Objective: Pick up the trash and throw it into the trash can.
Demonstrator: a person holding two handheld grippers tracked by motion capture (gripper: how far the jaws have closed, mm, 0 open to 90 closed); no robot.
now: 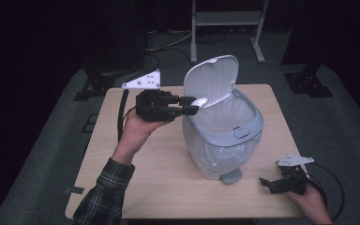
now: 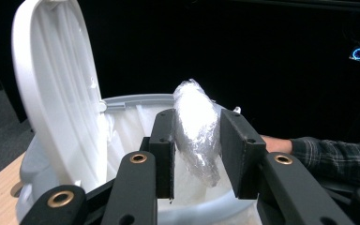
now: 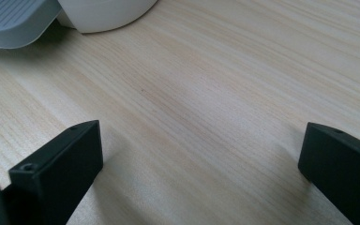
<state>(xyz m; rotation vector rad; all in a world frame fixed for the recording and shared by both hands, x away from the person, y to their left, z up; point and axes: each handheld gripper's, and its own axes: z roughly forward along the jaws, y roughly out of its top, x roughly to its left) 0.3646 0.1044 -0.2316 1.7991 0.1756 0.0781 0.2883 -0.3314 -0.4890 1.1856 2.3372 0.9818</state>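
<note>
1. Dark room, light wooden table point(image 1: 168, 183) with a white pedal bin point(image 1: 225, 140) standing on it, lid point(image 1: 211, 79) flipped up.
2. Left gripper point(image 1: 191, 106) is clamped on a crumpled clear plastic wad point(image 2: 197, 131), right over the bin's rim.
3. Right gripper point(image 1: 268, 183) sits on the table near the bin's pedal point(image 3: 14, 21), jaws spread wide, holding nothing.

I can't see the bottom of the bin point(image 1: 222, 136): its liner point(image 1: 225, 115) hides the inside. From the left gripper point(image 2: 198, 140) view, the crumpled wad point(image 2: 197, 129) has its lower end lost against the liner, and the lid point(image 2: 51, 89) runs off the top edge. From the right gripper point(image 3: 201, 164) view, the pedal point(image 3: 14, 21) is cut at the corner and both jaws at the bottom.
</note>
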